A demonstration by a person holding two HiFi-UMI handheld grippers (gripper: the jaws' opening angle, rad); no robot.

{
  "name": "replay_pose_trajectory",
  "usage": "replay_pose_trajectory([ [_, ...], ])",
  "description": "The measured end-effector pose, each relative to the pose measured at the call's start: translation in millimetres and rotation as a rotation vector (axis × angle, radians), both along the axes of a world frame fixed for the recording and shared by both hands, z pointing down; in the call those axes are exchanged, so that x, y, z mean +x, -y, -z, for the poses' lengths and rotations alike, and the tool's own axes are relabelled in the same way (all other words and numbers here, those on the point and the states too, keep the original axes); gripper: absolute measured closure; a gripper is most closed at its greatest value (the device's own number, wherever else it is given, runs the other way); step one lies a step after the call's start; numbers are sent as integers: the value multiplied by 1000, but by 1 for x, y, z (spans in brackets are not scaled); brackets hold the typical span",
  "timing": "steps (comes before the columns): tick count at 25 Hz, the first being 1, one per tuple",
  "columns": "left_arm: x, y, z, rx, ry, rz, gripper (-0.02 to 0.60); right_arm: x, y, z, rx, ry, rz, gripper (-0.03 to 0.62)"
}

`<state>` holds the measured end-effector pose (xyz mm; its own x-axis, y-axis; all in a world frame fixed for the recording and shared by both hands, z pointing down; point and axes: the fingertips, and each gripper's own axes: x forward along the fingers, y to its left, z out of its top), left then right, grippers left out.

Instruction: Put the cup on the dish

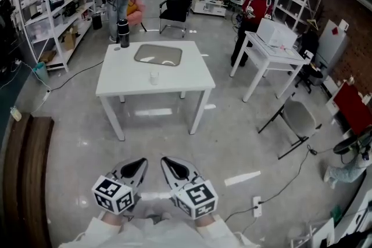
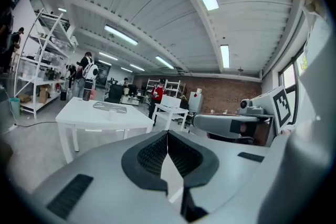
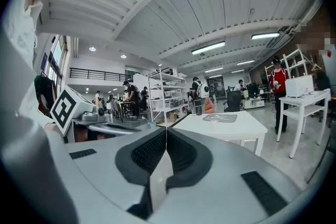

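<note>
Two hand-held grey grippers, left (image 1: 137, 166) and right (image 1: 175, 169), sit side by side nearest the viewer. Each pair of black-padded fingers (image 2: 155, 155) is pressed fully together and holds nothing. Well ahead of the fingers stands one white rectangular desk (image 1: 125, 85). It carries one small, pale translucent cup (image 1: 154, 76), upright, standing apart on the fingers' side of one grey rounded-rectangular dish (image 1: 158, 55). Farther off, to the left, stands one black cylindrical flask (image 1: 123, 32).
</note>
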<state>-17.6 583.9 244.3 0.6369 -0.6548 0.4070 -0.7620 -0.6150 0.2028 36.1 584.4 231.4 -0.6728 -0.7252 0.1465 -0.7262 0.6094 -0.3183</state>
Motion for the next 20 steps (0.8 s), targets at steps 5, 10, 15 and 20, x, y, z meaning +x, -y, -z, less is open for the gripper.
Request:
replay_pose_trajectory([
  [5, 12, 3, -7, 13, 4, 5, 572, 2, 4, -9, 15, -4, 24, 580],
  [10, 24, -7, -26, -43, -18, 16, 572, 12, -2, -20, -8, -4, 74, 580],
  [15, 29, 2, -41, -66, -1, -9, 572, 24, 18, -38, -42, -6, 31, 580],
  [20, 13, 43, -50, -69, 9, 3, 572, 14, 55, -47, -48, -12, 18, 580],
])
